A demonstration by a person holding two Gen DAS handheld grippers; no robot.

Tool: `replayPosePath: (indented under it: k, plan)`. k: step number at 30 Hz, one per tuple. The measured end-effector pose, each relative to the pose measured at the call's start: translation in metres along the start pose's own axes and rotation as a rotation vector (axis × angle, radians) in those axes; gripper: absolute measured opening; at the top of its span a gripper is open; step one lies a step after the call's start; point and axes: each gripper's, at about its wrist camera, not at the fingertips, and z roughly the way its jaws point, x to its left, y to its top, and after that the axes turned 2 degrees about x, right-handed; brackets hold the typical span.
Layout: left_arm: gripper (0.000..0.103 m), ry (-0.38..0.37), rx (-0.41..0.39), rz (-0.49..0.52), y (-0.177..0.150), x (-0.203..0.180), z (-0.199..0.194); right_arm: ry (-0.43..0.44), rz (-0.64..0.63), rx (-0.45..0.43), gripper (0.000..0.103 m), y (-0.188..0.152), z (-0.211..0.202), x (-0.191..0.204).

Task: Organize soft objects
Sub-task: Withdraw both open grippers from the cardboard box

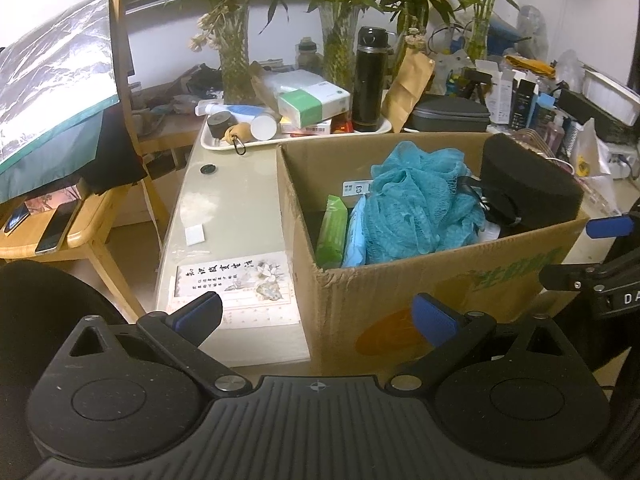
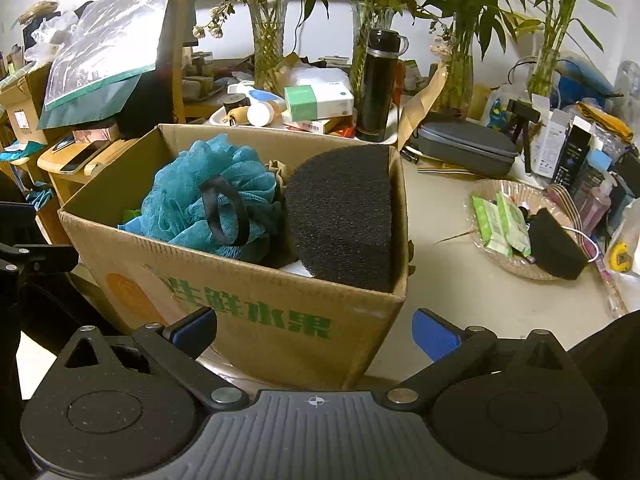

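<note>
A cardboard box [image 1: 440, 280] [image 2: 256, 312] with green print stands on the table. Inside it are a teal mesh bath pouf [image 1: 420, 204] [image 2: 208, 200], a black foam sponge [image 1: 528, 188] [image 2: 344, 216], a green tissue pack [image 1: 332, 228] and a blue pack [image 1: 356, 236]. My left gripper [image 1: 316, 316] is open and empty, in front of the box's left corner. My right gripper [image 2: 316, 332] is open and empty, in front of the box's right corner. A woven basket [image 2: 488, 256] to the right holds green packs [image 2: 500, 224] and another black sponge [image 2: 556, 244].
A white tray [image 1: 216, 144] behind the box holds tubes, boxes and a black thermos [image 1: 370, 80] [image 2: 378, 84]. Glass vases with plants [image 2: 268, 44] line the back. A grey case [image 2: 468, 148] lies at the right. A wooden chair [image 1: 80, 208] stands at the left.
</note>
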Motion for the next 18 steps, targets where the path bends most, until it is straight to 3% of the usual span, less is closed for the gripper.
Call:
replayPosePath:
  k: [18]
  plan:
    - [0.103, -0.001, -0.007, -0.002, -0.0001, 0.0009, -0.0014, -0.002, -0.001, 0.001, 0.103, 0.0, 0.0001, 0.0014]
